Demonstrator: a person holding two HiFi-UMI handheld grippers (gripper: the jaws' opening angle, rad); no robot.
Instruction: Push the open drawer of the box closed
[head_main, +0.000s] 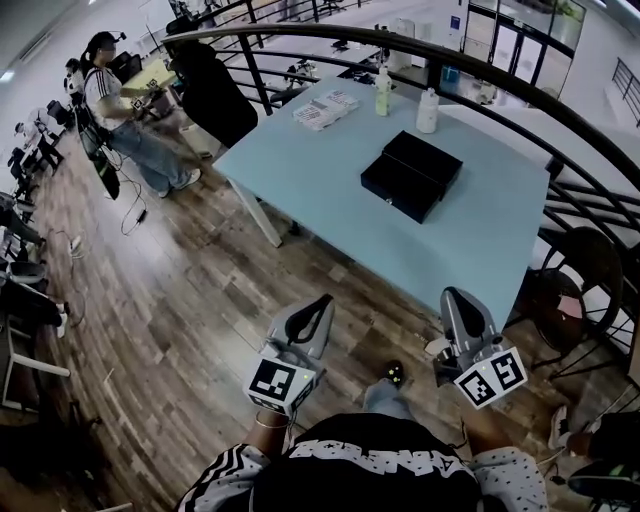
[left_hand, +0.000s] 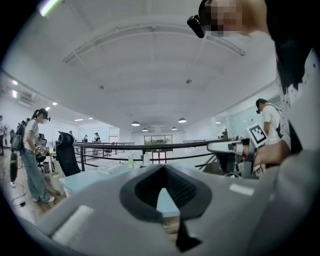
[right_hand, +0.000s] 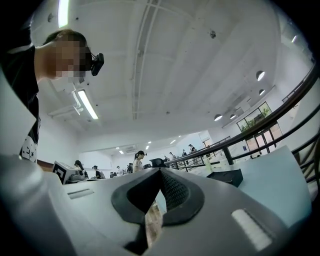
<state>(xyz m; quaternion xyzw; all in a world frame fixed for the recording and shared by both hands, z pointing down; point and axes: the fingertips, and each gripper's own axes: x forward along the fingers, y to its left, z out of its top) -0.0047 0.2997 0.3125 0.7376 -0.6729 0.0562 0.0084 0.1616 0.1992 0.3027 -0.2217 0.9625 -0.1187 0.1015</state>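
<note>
A black box (head_main: 424, 159) lies near the middle of the light blue table (head_main: 470, 240), and its drawer (head_main: 396, 189) stands pulled out toward the table's front-left side. The right gripper view shows the box (right_hand: 225, 177) far off on the tabletop. Both grippers hang over the wooden floor, well short of the table's near edge and apart from the box. My left gripper (head_main: 322, 302) (left_hand: 164, 166) is shut with nothing in it. My right gripper (head_main: 452, 294) (right_hand: 160, 170) is also shut and empty.
Two bottles (head_main: 383, 92) (head_main: 428, 110) and a white packet (head_main: 325, 110) sit at the table's far side. A curved black railing (head_main: 480, 70) runs behind and right of the table, with a black chair (head_main: 585, 270) beyond. People (head_main: 120, 110) stand at the far left.
</note>
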